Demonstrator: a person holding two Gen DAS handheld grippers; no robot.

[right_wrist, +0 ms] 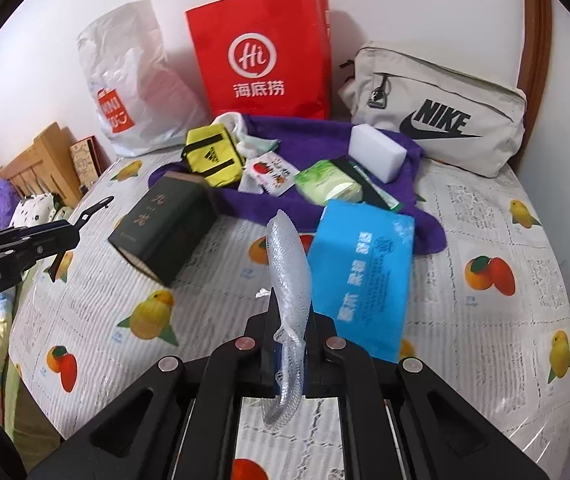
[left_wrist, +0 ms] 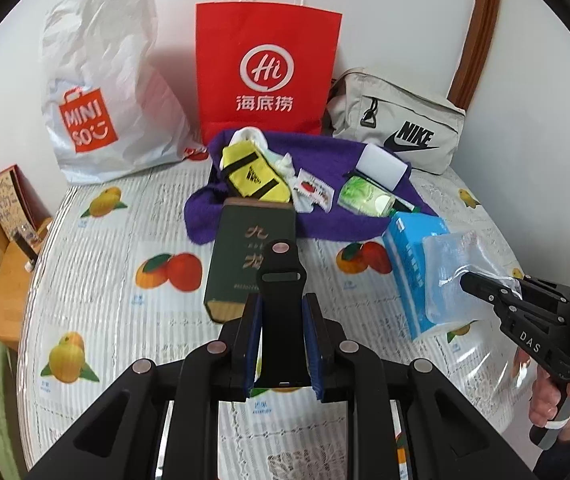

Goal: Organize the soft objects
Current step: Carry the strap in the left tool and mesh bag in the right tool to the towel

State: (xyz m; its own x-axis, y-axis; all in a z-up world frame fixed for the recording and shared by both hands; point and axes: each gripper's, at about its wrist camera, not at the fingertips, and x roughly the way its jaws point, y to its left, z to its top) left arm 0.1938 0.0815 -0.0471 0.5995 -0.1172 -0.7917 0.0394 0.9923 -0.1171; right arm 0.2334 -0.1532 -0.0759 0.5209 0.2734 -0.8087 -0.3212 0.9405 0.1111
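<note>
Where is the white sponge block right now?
The white sponge block lies on the purple towel at the back of the table, just in front of the beige Nike bag and right of the red paper bag.

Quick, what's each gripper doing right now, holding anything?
Left gripper: shut on a black strap.
Right gripper: shut on a clear bubble-wrap bag.

Towel (left_wrist: 325,184) before paper bag (left_wrist: 267,68) — sponge (left_wrist: 381,170), pouch (left_wrist: 255,176) on it.
</note>
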